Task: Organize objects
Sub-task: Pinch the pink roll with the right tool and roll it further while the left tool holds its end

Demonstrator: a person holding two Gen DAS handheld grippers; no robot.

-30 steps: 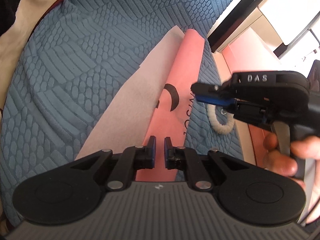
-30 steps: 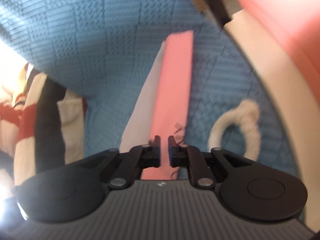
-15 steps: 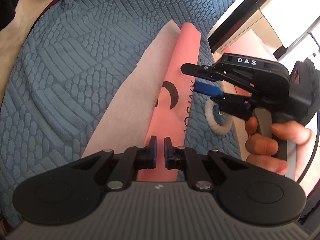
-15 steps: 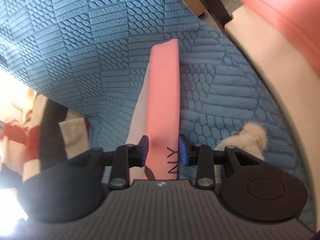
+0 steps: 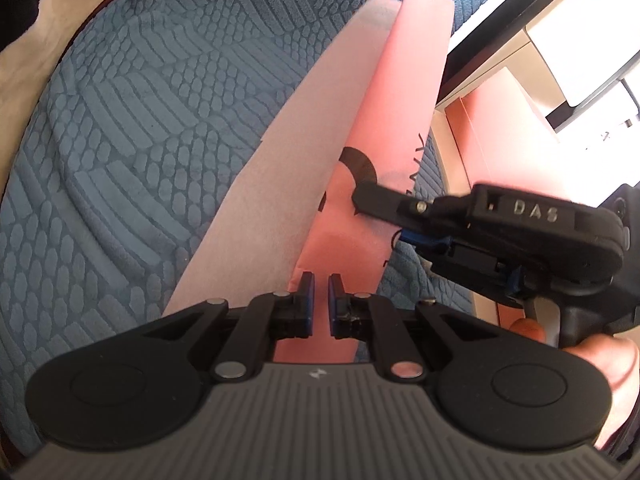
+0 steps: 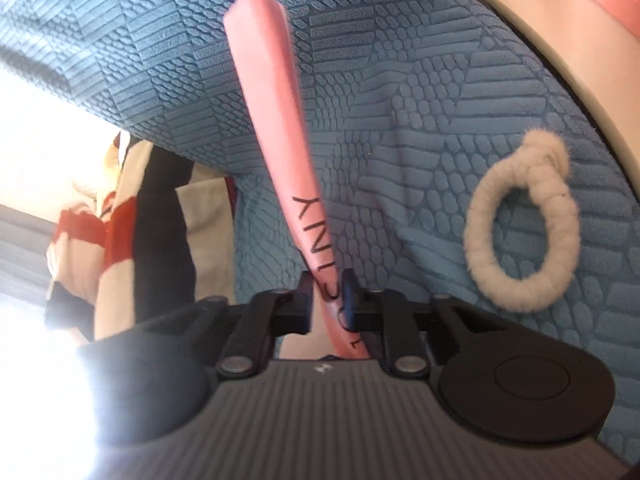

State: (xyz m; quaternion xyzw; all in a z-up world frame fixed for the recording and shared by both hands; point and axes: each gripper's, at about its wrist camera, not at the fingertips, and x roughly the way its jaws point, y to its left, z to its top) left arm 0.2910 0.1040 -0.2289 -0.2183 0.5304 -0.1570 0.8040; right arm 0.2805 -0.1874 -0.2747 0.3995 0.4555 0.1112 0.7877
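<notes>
Blue textured bedding (image 6: pixel 460 128) fills both frames. At centre of the right wrist view, the right gripper (image 6: pixel 327 304) clamps the pink bag (image 6: pixel 276 120); a white fuzzy ring (image 6: pixel 524 224) lies at right. The left gripper (image 5: pixel 319 300), lower centre, is nearly closed, holding nothing.

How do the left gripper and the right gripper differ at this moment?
The right gripper is shut on the pink bag and holds its edge; the left gripper holds nothing, and a narrow gap shows between its pads. The right gripper reaches in from the side; the left gripper points along the pink bag. Both are over the blue cover.
</notes>
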